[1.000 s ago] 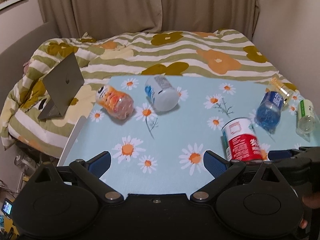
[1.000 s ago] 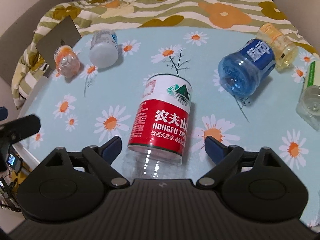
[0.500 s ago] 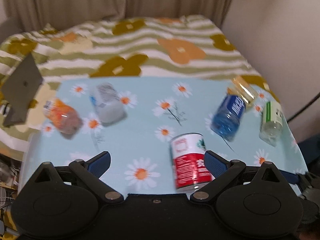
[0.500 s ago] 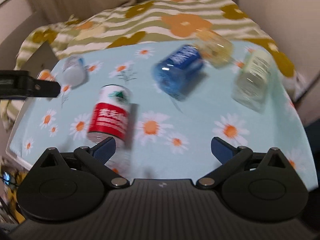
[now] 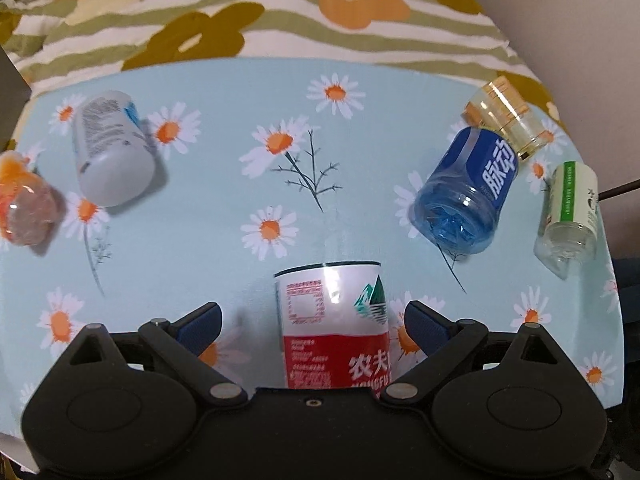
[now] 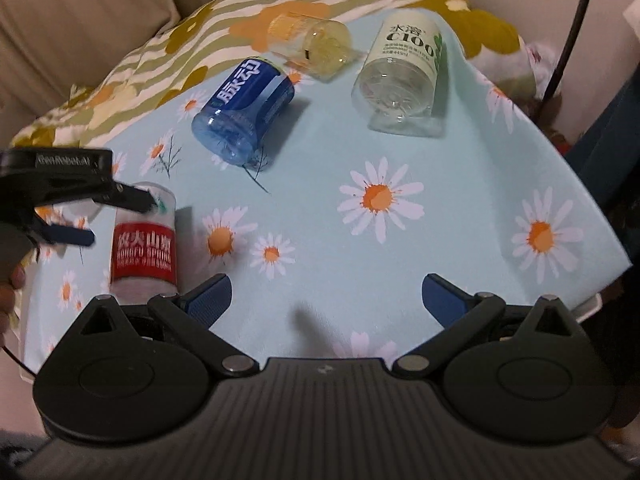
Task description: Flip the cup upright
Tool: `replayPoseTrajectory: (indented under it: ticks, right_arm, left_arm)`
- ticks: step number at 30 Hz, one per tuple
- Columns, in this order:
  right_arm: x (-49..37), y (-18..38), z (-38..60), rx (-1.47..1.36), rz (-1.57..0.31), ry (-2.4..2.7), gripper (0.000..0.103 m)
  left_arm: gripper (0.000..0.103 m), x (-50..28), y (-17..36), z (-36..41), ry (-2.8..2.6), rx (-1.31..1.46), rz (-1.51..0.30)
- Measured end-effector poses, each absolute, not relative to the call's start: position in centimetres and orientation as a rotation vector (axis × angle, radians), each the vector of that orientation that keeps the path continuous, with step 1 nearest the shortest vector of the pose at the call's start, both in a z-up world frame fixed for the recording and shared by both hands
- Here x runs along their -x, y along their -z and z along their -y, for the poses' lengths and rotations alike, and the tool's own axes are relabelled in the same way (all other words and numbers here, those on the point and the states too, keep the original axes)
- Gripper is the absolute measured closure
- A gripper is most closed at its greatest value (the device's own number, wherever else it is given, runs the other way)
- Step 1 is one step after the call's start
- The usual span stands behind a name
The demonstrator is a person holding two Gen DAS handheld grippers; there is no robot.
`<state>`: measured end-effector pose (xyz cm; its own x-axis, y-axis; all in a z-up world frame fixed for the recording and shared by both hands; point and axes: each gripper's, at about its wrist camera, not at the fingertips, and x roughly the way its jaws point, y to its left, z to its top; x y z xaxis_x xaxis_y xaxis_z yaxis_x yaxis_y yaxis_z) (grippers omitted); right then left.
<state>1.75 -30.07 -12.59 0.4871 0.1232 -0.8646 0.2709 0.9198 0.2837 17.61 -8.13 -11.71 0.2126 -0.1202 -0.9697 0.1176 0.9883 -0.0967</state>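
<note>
Several cut-bottle cups lie on their sides on the daisy cloth. The red-and-white Nongfu cup [image 5: 334, 322] lies between the open fingers of my left gripper [image 5: 312, 326], not gripped; it also shows in the right wrist view [image 6: 144, 246], with the left gripper [image 6: 116, 216] around its far end. The blue cup [image 5: 466, 188] [image 6: 244, 110], the yellow cup [image 5: 506, 118] [image 6: 310, 42] and the clear green-label cup [image 5: 570, 210] [image 6: 402, 76] lie to the right. My right gripper [image 6: 326, 294] is open and empty over bare cloth.
A white-label cup [image 5: 110, 150] and an orange cup [image 5: 22, 200] lie at the left. The table [image 6: 460, 200] drops off at its right and near edges. A striped flowered blanket [image 5: 280, 12] lies behind it. A dark cable [image 6: 572, 28] hangs at the right.
My left gripper has moved right and forward until the red cup lies between its open fingers. My right gripper has swung right, away from the red cup.
</note>
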Motion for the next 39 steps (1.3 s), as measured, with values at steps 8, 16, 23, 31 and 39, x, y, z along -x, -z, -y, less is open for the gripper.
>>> replayPoseTrajectory:
  ticks: [8,16,23,31,39]
  right_arm:
    - [-3.9,12.9,30.2,-0.416,-1.079,0.083,0.000]
    - [-4.6,13.3,31.1,-0.435,-1.084,0.083,0.000]
    - [-4.2,12.7,31.3,-0.436,-1.065,0.074,0.000]
    - [-2.6,10.5,31.2,-0.402,-1.010,0.058,0.000]
    - [-1.1,9.9,29.7,-0.271,-1.019,0.042,0.000]
  left_arm:
    - [0.021,-19.1,13.6,8.5,0.147,0.031,-1.429]
    - [0.036,-19.3,14.3,8.6,0.156,0.023,-1.449]
    - [0.037,-18.2,12.9,8.9,0.181,0.021,-1.396]
    - [0.037,-15.5,8.5,8.9,0.232,0.032,-1.203]
    - [0.036,-10.9,8.0,8.3,0.241,0.006,-0.752]
